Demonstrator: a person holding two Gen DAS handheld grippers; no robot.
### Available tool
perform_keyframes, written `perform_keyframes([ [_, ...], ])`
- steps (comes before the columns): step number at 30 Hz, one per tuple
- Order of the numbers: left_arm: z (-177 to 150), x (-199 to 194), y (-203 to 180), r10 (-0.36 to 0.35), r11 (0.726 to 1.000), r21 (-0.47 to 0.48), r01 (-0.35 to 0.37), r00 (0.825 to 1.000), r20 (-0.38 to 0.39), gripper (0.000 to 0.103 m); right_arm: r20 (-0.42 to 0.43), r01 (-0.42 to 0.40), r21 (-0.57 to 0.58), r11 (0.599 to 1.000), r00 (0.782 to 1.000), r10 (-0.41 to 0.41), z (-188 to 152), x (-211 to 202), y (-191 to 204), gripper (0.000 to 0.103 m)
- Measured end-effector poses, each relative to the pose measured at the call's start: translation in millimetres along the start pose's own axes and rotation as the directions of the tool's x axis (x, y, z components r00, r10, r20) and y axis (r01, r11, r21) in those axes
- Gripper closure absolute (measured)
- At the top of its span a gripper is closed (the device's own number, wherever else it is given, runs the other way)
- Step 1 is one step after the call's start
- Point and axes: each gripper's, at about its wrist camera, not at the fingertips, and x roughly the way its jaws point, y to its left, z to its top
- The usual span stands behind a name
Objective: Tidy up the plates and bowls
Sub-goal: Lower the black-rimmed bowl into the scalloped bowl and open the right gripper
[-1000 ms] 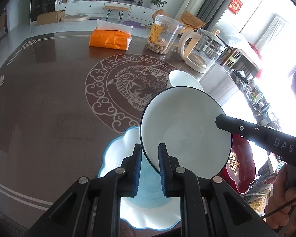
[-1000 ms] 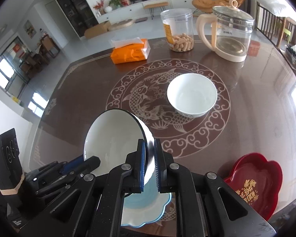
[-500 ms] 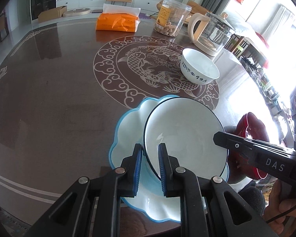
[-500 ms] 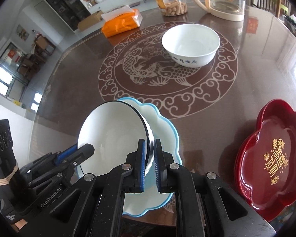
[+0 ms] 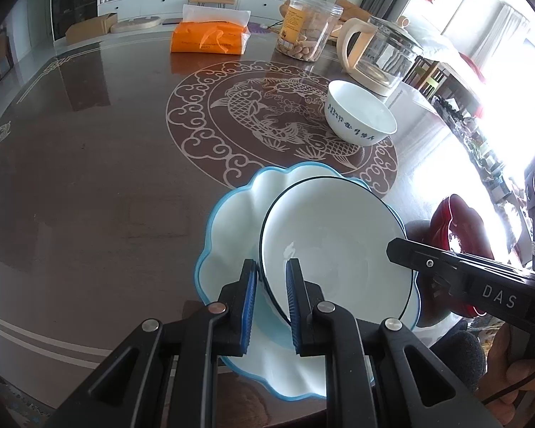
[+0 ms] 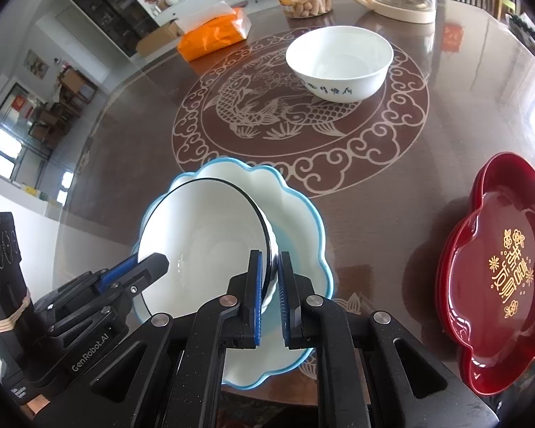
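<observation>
Both tongs grip one black-rimmed bowl (image 5: 335, 246): left tongs (image 5: 271, 285) and right tongs (image 6: 267, 281) pinch opposite rim sides, over the blue scalloped plate (image 6: 303, 221) near the counter's (image 5: 89, 178) front edge.

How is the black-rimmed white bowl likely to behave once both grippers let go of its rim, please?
The black-rimmed bowl looks glazed and rigid, so probably slippery and chip-prone. It sits tilted in the blue scalloped plate, so it may rock or slide before settling. Left gripper and right gripper pinch opposite rims.
</observation>
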Motion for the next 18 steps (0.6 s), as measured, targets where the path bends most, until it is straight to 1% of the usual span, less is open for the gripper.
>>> perform_keyframes([
  [3, 0, 0, -2, 0.005, 1.0, 0.014, -0.005, 1.0, 0.01, 0.087, 0.006, -0.007, 0.005, 1.0, 1.0, 0.007, -1, 0, -2, 0.092],
  [5, -1, 0, -2, 0.008, 1.0, 0.01, -0.008, 1.0, 0.017, 0.086, 0.015, -0.017, 0.004, 1.0, 1.0, 0.016, -1, 0, -3, 0.09],
  [6, -1, 0, -3, 0.012, 1.0, 0.015, -0.012, 1.0, 0.02, 0.086, 0.02, -0.022, 0.003, 1.0, 1.0, 0.021, -1, 0, -3, 0.088],
  [9, 0, 0, -3, 0.02, 1.0, 0.023, -0.021, 0.999, 0.026, 0.086, 0.041, -0.022, -0.01, 1.0, 0.999, 0.023, -3, -3, -1, 0.087],
  [11, 0, 0, -2, 0.017, 1.0, 0.026, -0.018, 1.0, 0.025, 0.085, 0.058, -0.034, -0.009, 0.999, 0.998, 0.034, -3, -7, -2, 0.078],
  [12, 1, -1, -1, 0.014, 1.0, 0.026, -0.015, 1.0, 0.027, 0.085, 0.072, -0.036, -0.011, 0.999, 0.997, 0.037, -4, -9, -1, 0.065],
  [13, 1, -2, -1, 0.01, 1.0, 0.028, -0.011, 1.0, 0.029, 0.085, 0.091, -0.031, -0.019, 0.999, 0.995, 0.032, -4, -13, 0, 0.059],
  [16, 1, -5, 1, -0.006, 0.999, 0.033, 0.005, 0.999, 0.038, 0.084, 0.152, -0.03, -0.049, 0.998, 0.988, 0.037, -8, -24, 2, 0.058],
  [17, 1, -6, 1, -0.011, 0.999, 0.035, 0.01, 0.999, 0.043, 0.084, 0.181, -0.028, -0.053, 0.998, 0.983, 0.038, -11, -29, 2, 0.056],
  [18, 2, -8, 2, -0.017, 0.999, 0.035, 0.015, 0.999, 0.05, 0.084, 0.221, -0.013, -0.058, 0.998, 0.975, 0.026, -14, -35, 2, 0.053],
])
